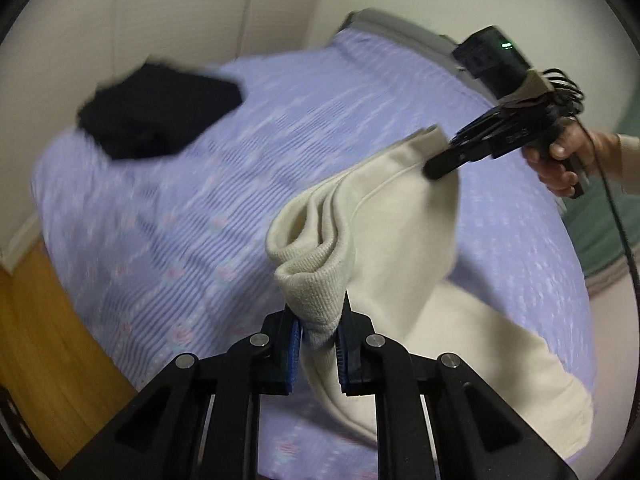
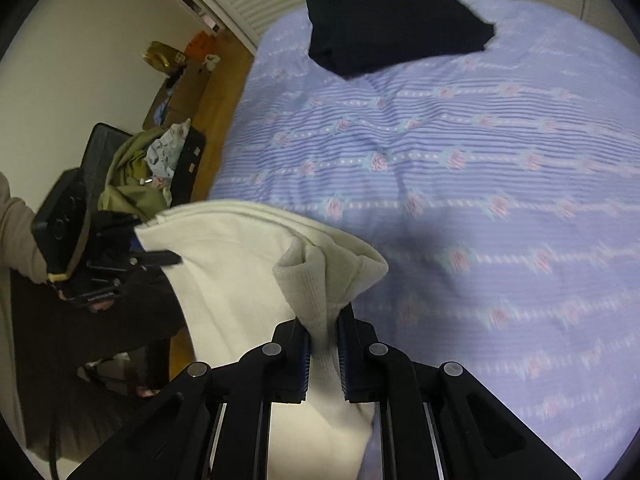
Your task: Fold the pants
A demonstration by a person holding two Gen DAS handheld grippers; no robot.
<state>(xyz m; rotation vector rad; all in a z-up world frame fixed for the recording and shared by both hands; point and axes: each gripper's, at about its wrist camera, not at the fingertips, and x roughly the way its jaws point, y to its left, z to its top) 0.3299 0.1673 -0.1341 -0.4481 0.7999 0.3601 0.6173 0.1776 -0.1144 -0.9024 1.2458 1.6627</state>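
Cream pants [image 1: 400, 240] hang lifted above a bed with a lilac striped cover [image 1: 180, 220]. My left gripper [image 1: 318, 340] is shut on a ribbed cuff of the pants. My right gripper [image 2: 323, 344] is shut on another ribbed cuff of the cream pants [image 2: 240, 280]. In the left wrist view the right gripper [image 1: 436, 168] pinches the cloth's far upper edge. In the right wrist view the left gripper [image 2: 160, 258] holds the cloth's left edge. The cloth sags between the two grippers, and its lower part lies on the bed at bottom right [image 1: 500, 360].
A folded black garment [image 1: 160, 112] lies on the far part of the bed; it also shows in the right wrist view [image 2: 392, 16]. A wooden floor [image 1: 44, 340] runs beside the bed. A black bag with clothes [image 2: 152, 160] stands on the floor by the wall.
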